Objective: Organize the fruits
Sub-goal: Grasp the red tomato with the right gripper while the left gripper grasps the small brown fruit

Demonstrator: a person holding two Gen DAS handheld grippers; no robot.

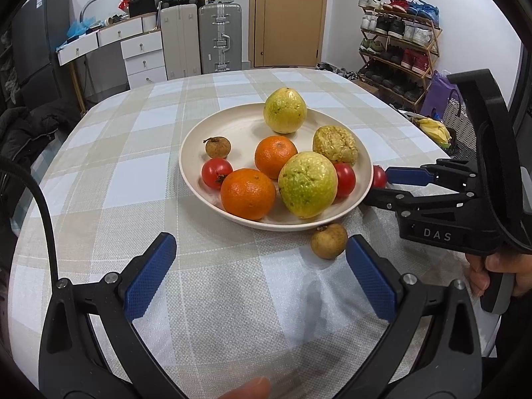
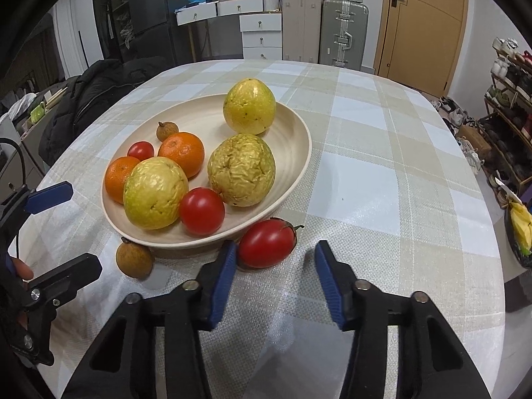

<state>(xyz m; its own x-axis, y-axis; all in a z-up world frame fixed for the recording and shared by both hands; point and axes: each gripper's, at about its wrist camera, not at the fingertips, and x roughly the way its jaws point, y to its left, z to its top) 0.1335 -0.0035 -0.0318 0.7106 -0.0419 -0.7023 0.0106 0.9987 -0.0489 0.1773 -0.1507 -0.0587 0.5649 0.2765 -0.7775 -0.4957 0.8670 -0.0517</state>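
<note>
A cream plate [image 1: 199,139] [image 2: 292,139] on the checked tablecloth holds two oranges [image 1: 247,194], three yellow-green passion fruits [image 1: 307,189], two small tomatoes [image 1: 216,173] and a brown longan [image 1: 217,147]. A second longan [image 1: 329,240] [image 2: 134,261] lies on the cloth by the plate's near rim. A red tomato [image 2: 267,243] [image 1: 379,176] lies on the cloth beside the plate. My left gripper [image 1: 261,276] is open and empty, its right finger beside the loose longan. My right gripper [image 2: 275,279] [image 1: 375,186] is open, its left finger touching the loose tomato.
The table [image 2: 382,173] is oval with a rounded edge. A dark jacket [image 2: 93,99] lies on a chair at the far left. A basket with bananas [image 2: 520,229] stands off the table's right side. Drawers, suitcases, a door and a shoe rack stand behind.
</note>
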